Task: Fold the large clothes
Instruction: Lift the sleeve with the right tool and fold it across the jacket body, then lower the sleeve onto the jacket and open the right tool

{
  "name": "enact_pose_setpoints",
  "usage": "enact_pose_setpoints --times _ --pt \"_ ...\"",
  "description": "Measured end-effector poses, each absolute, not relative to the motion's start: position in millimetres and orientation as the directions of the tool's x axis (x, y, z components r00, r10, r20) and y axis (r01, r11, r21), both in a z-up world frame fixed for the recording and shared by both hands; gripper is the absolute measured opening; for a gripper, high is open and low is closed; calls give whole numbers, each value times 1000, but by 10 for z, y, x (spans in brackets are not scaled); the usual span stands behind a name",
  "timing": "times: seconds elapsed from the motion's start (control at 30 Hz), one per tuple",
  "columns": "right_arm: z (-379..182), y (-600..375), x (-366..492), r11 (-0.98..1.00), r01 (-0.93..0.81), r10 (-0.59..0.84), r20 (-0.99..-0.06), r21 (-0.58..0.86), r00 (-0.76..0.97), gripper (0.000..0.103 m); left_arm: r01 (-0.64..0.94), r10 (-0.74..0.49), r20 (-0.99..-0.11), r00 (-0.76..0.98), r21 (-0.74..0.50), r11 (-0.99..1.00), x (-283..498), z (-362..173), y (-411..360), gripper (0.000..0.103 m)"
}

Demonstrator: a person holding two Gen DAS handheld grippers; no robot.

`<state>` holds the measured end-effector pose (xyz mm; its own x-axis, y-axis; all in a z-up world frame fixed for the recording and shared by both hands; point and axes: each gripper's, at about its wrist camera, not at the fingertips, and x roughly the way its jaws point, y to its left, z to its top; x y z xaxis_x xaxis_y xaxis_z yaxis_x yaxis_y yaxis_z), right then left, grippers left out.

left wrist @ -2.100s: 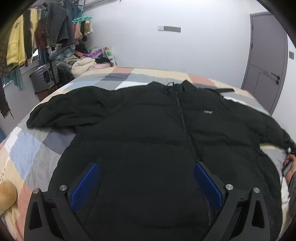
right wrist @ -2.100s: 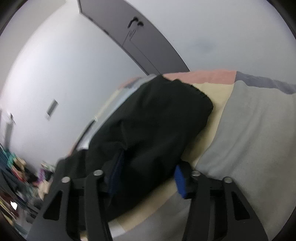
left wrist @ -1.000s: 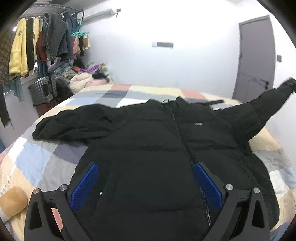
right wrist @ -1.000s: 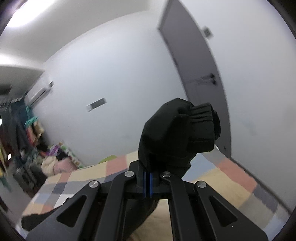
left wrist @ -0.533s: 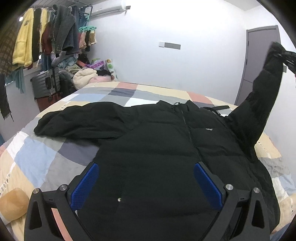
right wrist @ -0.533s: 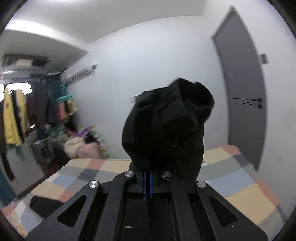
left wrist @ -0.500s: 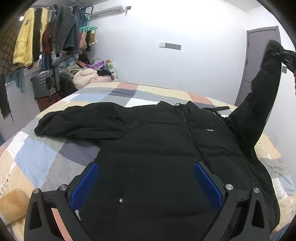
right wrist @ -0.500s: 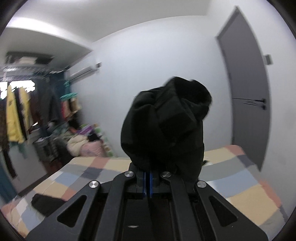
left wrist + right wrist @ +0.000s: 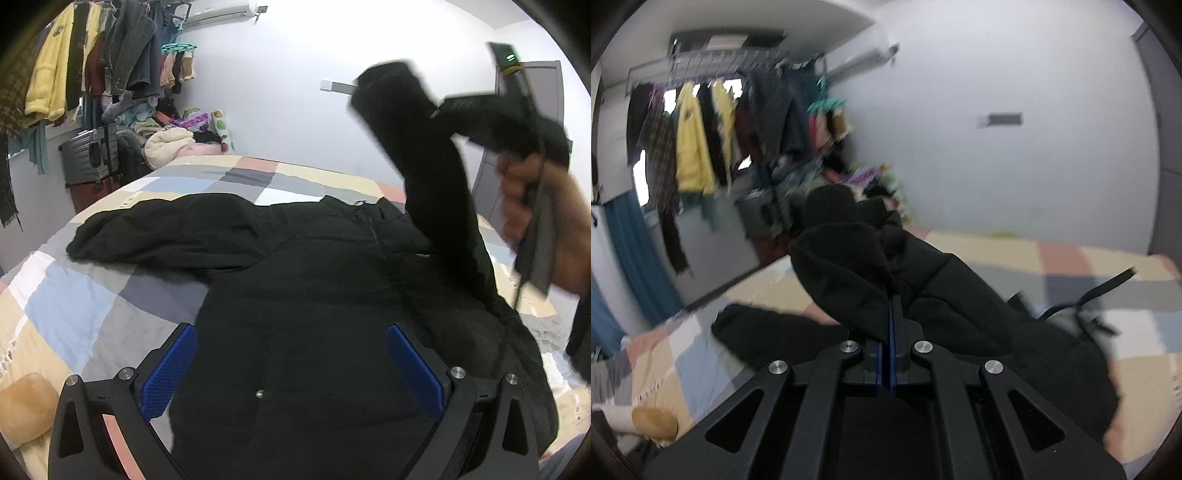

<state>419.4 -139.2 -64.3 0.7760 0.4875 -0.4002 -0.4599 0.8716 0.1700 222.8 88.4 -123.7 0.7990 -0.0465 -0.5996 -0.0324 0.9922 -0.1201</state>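
My left claw hangs wide open and empty just above the hem of the black jacket, which lies spread on the checked bed ahead. It looks padded, soft and bulky, light for its size. To the right, my right claw is pinched tight on the lifted sleeve, probably near the cuff, a sound place to hold.

Left claw: black plastic frame, blue ribbed pads, silver screws. Right claw: same black frame w/ blue pads, silver screws. Bare-skinned right hand, dark sleeve.
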Motion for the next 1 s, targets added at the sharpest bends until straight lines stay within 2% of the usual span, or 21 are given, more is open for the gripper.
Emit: enact_pose_setpoints --times 0.23,0.47,0.73,0.8,0.9,0.97,1.0 --pt "-1533 -730 4321 849 -495 512 -521 184 683 2 -89 -23 -618 786 -150 985 2308 -1331 1170 103" --pt "-2405 -548 4507 852 -474 494 -639 222 590 2 -108 -20 -634 773 -162 981 2380 -1418 1243 103" --pt "-2515 -600 4545 844 -471 511 -652 257 561 3 -112 -20 -661 750 -157 981 2549 -1541 1205 103" --pt "-2459 -578 4505 847 -473 501 -663 242 556 6 -109 -16 -659 752 -147 983 2546 -1551 1206 103" --pt "-2379 -504 4395 848 -489 481 -687 205 545 17 -110 -14 -650 760 -149 983 2495 -1519 1212 103" --pt "-2321 -467 4315 842 -508 475 -696 182 538 27 -112 -12 -641 768 -152 982 2445 -1484 1218 103" --pt "-2287 -459 4275 838 -517 477 -699 176 534 38 -114 -9 -637 771 -152 982 2420 -1467 1222 103"
